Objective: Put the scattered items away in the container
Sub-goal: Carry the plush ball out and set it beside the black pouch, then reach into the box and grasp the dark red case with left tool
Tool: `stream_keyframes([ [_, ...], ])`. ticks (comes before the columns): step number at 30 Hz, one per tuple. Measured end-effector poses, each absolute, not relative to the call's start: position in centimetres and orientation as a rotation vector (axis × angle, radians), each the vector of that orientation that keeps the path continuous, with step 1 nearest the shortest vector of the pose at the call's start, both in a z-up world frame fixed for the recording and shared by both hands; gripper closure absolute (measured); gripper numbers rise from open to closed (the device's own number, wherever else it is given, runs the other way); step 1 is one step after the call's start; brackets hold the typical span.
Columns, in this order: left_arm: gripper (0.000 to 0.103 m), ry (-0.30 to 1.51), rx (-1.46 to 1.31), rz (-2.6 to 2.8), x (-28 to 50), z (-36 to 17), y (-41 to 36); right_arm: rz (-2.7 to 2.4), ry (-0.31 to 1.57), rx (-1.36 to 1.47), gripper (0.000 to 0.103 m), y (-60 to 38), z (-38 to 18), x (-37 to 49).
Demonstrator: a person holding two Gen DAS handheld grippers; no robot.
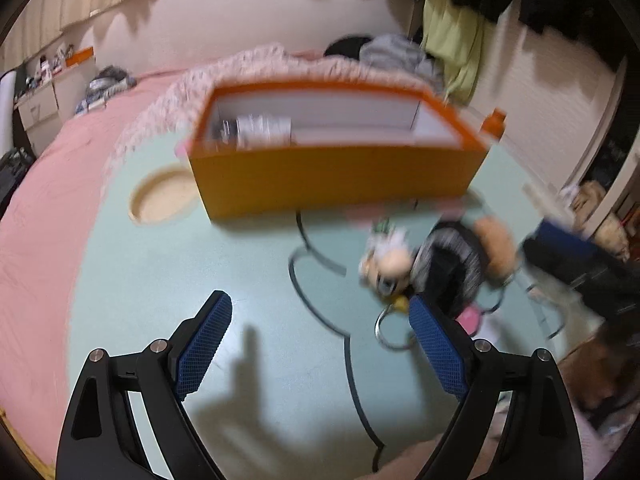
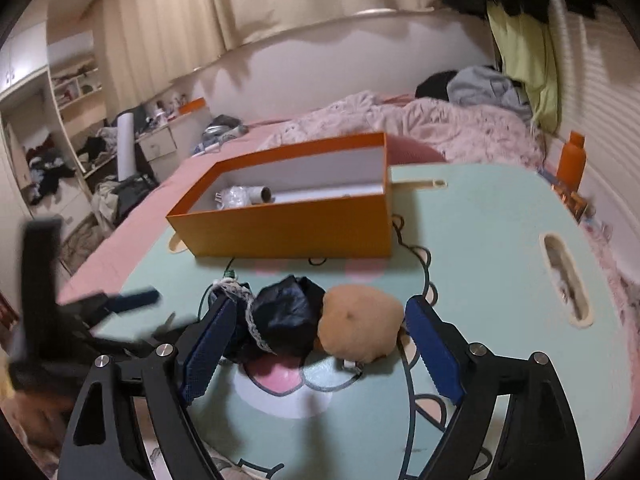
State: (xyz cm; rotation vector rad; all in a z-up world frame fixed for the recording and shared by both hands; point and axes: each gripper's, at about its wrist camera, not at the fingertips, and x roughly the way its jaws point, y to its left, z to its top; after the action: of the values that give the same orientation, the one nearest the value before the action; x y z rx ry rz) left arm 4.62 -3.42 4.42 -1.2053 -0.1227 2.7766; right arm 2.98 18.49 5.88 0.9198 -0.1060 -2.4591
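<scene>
Just ahead, the plush doll (image 2: pixel 320 320) lies between the right gripper's (image 2: pixel 320 316) wide-spread jaws.

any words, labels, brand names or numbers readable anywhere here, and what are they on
None can be read in either view.
Orange box: its sides show plain, with no print visible.
Items inside the box: any print is too small and blurred to read.
Orange bottle: no label legible.
Plush toy and the mint table top: only cartoon line art, no lettering.
Shelf clutter at the back: too small to read.

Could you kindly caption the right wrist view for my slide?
Open right hand-held gripper straddles plush doll before orange box.
</scene>
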Motion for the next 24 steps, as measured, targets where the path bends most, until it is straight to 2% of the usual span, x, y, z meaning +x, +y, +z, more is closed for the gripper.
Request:
stream_keyframes([
  [5, 0.013, -0.021, -1.175, 2.707, -0.1, 11.7, -2.8, -2.409, -0.273, 0.973, 0.016, 20.2, 5.0, 2.4],
  [8, 0.013, 0.019, -1.218, 2.561, -5.2, 13.7, -0.4, -2.393, -0.3, 0.988, 0.016, 20.5, 4.9, 2.3],
  [11, 0.013, 0.109, -1.368, 2.516, -10.4, 12.9, 2.2, -2.388, -0.295, 0.986, 0.016, 20.5, 5.0, 2.5],
  [14, 0.013, 0.218, -1.524, 2.432, -13.9, 9.8, 4.8, -2.385, -0.294, 0.986, 0.016, 20.5, 5.1, 2.6],
  [18, 0.013, 0.228, -1.645, 2.294, -16.0, 5.8, 6.8, -2.378, -0.307, 0.989, 0.016, 20.7, 5.2, 2.8],
  [20, 0.012, 0.194, -1.687, 2.293, -16.5, 4.9, 6.7, -2.376, -0.312, 0.989, 0.016, 20.7, 5.2, 2.8],
  [24, 0.012, 0.011, -1.731, 2.185, -17.6, 3.5, 6.1, -2.367, -0.314, 1.0, 0.016, 20.6, 5.2, 2.9],
])
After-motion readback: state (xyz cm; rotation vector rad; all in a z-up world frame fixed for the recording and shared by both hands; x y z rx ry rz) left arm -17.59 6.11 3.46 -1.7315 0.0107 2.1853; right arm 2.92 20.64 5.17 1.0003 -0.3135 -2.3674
